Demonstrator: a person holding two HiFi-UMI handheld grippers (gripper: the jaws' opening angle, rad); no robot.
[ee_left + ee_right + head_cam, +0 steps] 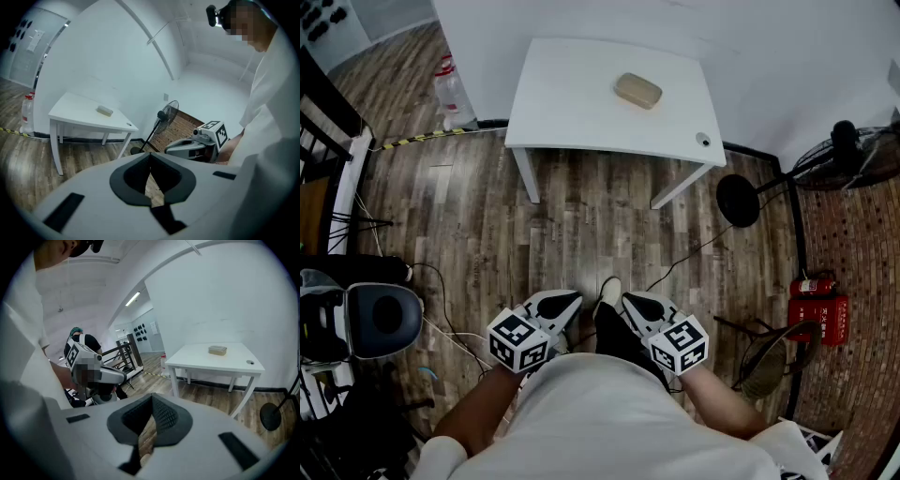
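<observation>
Floor: wood planks (581, 216) fill the middle of the head view. A cable (694, 251) is trailed across them right of centre, so footing there is best watched.
Worktop: white (572, 103), at the upper middle of the head view, well apart from both grippers. It is judged to be out of reach from this stance.
Fan: stood at the right edge (853, 155), near the worktop's right corner. That side is best given room.
Left gripper: held low, lower centre-left (558, 305). Its fingers are pressed together with nothing between them.
Right gripper: held near it, lower centre-right (642, 305). Its fingers are likewise clenched on nothing.
Block: tan (637, 90), laid flat on the worktop's upper right part, clear of the edges. Any grasp would call for the fingers to be parted first and brought in level across its narrow sides.
Hole: small and round (703, 140), by the worktop's lower right corner, well apart from the block.
</observation>
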